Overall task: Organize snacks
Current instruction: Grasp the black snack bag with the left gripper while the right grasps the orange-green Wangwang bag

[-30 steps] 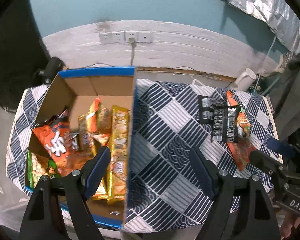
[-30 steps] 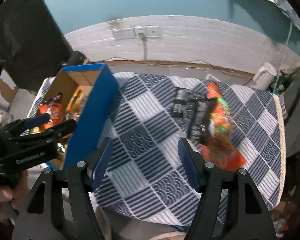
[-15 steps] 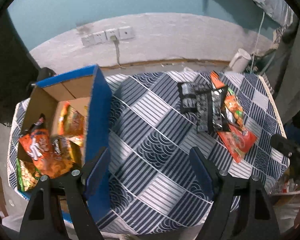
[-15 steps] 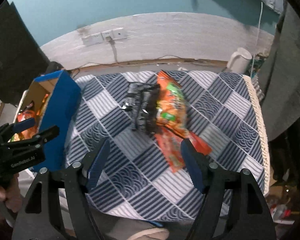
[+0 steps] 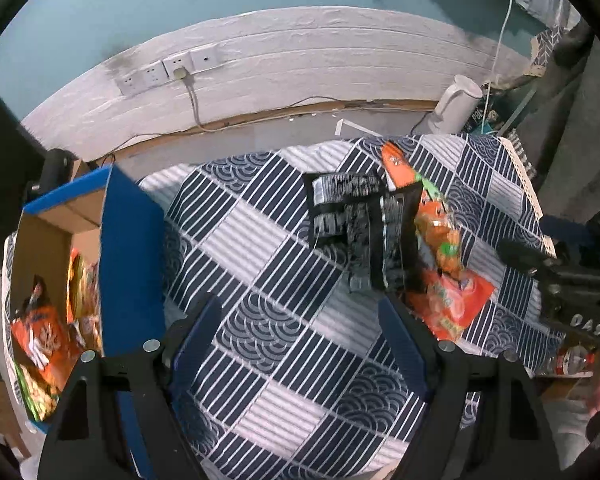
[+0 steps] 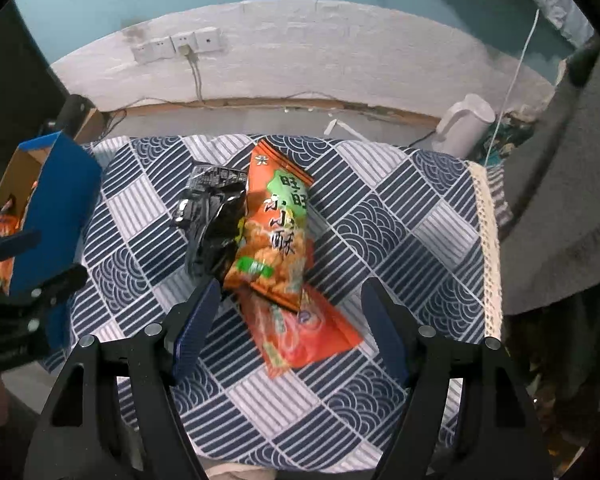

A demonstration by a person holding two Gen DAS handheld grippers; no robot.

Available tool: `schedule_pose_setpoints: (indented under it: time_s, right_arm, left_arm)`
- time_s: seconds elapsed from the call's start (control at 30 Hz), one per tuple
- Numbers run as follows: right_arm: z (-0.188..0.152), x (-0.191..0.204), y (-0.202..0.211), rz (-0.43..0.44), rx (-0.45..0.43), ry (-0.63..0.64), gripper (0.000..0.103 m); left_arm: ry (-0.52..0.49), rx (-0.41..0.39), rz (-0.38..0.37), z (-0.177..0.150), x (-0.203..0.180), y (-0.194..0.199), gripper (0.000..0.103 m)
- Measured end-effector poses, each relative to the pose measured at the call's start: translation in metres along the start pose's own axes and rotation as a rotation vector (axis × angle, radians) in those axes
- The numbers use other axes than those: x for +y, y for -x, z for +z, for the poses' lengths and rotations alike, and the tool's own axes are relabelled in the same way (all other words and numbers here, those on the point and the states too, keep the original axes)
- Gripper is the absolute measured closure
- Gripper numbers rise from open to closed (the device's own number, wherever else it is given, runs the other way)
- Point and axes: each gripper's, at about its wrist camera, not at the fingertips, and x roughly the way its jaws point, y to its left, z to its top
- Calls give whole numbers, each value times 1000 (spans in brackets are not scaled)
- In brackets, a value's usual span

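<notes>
A blue-walled cardboard box [image 5: 132, 260] stands at the table's left end, with an orange bag [image 5: 40, 336] and other snacks inside. Right of centre lies a pile: black packets [image 5: 360, 224], an orange bag with a green label [image 6: 276, 224] and a red-orange bag [image 6: 308, 332] under it. My left gripper [image 5: 296, 320] hangs open over bare tablecloth between box and pile, nothing in it. My right gripper [image 6: 290, 300] is open above the pile, its fingers either side of the two orange bags, not pressing them. Each gripper shows in the other's view: right [image 5: 536, 240], left [image 6: 40, 260].
A checked navy-and-white cloth [image 6: 380, 208] covers the table, its fringed right edge [image 6: 488, 240] close to the pile. A white kettle [image 6: 466, 124] and wall sockets [image 6: 176, 46] are behind the table. A red-labelled bottle [image 5: 572, 360] sits low at the right.
Both grippers have moved right, away from the box and towards the snack pile, sinking slightly. The pile now lies between the right fingers, which stand a little wider.
</notes>
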Motion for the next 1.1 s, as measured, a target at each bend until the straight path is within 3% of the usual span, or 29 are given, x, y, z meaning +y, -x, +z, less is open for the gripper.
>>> schedule_pose_setpoints:
  time_s: [0.17,0.37,0.87,0.97,1.0,1.03,1.1]
  right_arm:
    - [16,-6,-31,18,61,-40,29]
    - [28,-19,-59,33,94,-82,29]
    - [39,-21,-113,114,179,-131,29]
    - [36,-19,-122,93,188,-127,29]
    - [35,-18,-121,93,175,-121,34]
    - [34,-17,-120,102,167,-113,51]
    - [33,-16,-113,85,143,-99,56]
  left_arm:
    - [49,101,-61,26,0,-29,17]
    - [6,82,-5,39,-2,-51,17]
    - [34,148,-42,42,-10,-97,17]
    - [46,169,-66,39,-11,-101,17]
    - [49,171,-73,38,-11,-102,17]
    - [51,176,-78,37,-12,-103,17]
    - [57,188,-91,35,-13,-106,17]
